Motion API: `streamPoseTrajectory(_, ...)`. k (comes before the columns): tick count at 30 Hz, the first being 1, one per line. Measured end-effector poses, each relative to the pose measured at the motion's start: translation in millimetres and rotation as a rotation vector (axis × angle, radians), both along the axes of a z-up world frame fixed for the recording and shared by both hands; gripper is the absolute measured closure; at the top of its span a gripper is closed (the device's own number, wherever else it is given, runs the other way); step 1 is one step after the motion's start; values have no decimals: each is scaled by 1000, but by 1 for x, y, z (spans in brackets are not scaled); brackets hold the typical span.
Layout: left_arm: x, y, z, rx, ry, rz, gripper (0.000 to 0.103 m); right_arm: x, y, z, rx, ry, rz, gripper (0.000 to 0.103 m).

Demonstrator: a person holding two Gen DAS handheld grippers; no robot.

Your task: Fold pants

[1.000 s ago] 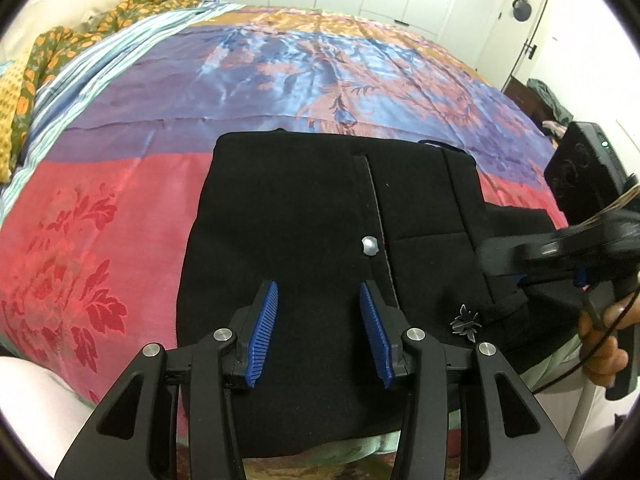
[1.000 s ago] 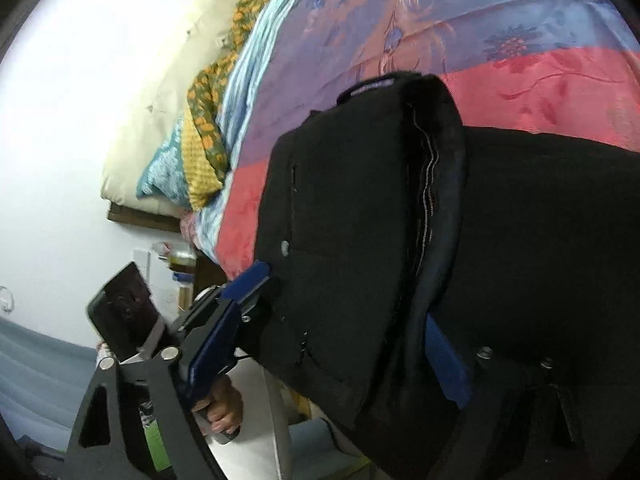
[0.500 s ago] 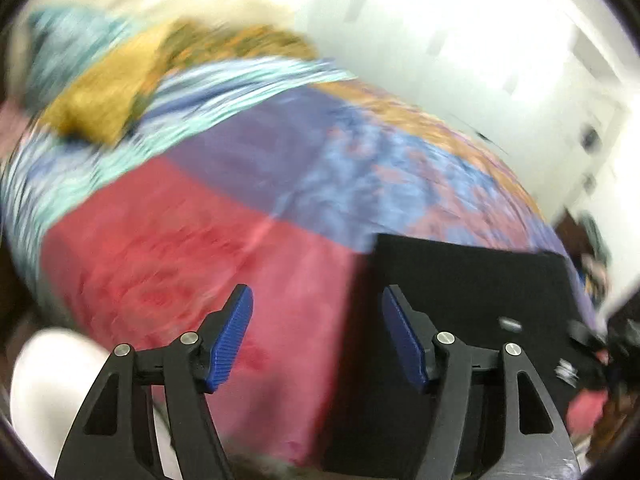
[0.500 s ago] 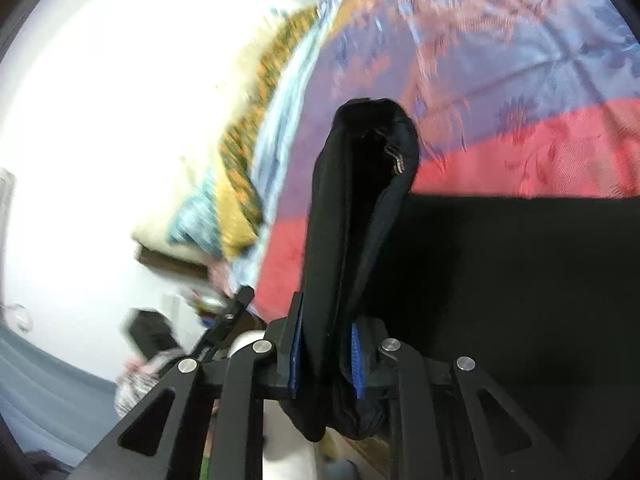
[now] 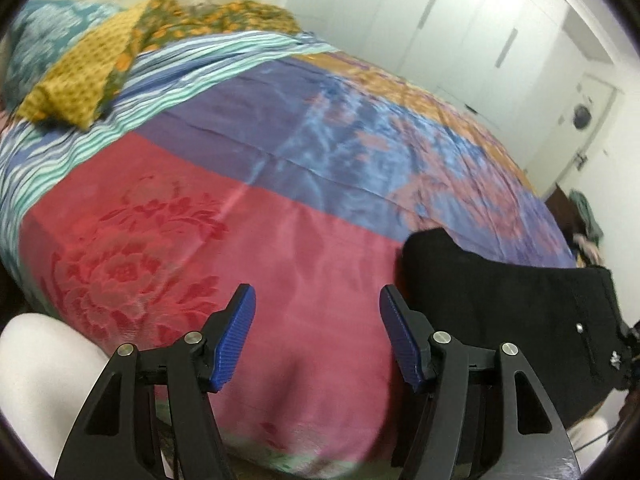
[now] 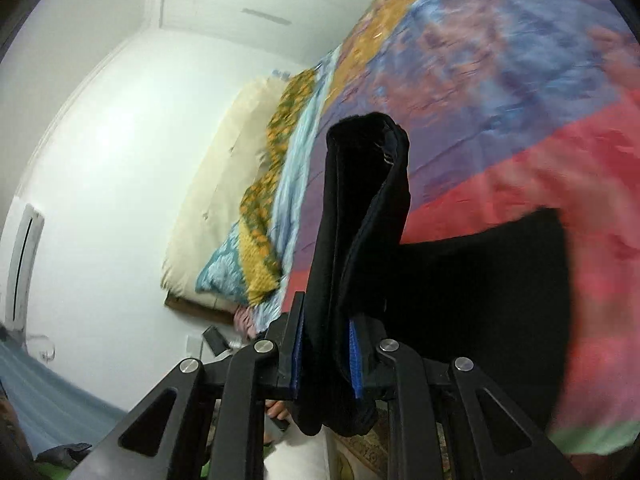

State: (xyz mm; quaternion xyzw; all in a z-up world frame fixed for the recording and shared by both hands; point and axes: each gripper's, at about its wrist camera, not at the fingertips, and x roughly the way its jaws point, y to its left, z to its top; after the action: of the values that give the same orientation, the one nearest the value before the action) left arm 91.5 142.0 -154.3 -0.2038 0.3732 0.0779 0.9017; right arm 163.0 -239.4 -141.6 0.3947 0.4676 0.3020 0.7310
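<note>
One black pants (image 6: 360, 216) — right gripper (image 6: 326, 354) clenches them, left gripper (image 5: 316, 332) released, empty.

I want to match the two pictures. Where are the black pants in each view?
Left wrist view: the black pants lie at the lower right on the bedspread, to the right of the open left tool.
Right wrist view: they fill the lower centre, a folded edge clamped upright in the right tool.
Shared landmark: the yellow patterned cloth.
</note>
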Motion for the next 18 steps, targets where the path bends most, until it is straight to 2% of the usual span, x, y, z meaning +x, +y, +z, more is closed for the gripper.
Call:
streamPoseTrajectory(3,5,-19,0,46,9,-66,37,-12,-24,-24,-33,51,-46,85)
streamPoseTrajectory(6,8,-38,-1,92,19,-133,37,-18,-30,-48,-150,80,-43,85)
streamPoseTrajectory(7,7,-42,-1,102,20,-148,37,-19,-29,-55,-225,71,-28,85)
streamPoseTrajectory(10,8,-59,-2,146,25,-211,37,-21,-23,-65,-361,20,15,85)
streamPoseTrajectory(13,6,-74,-1,200,23,-262,37,-24,-22,-67,-377,-8,22,83)
streamPoseTrajectory(15,5,-83,0,235,17,-291,37,-21,-24,-64,-392,-18,25,79)
streamPoseTrajectory(17,3,-90,1,264,12,-316,37,-25,-24,-54,-443,-36,35,66)
streamPoseTrajectory(18,2,-94,2,278,10,-329,37,-25,-22,-48,-486,-49,33,63)
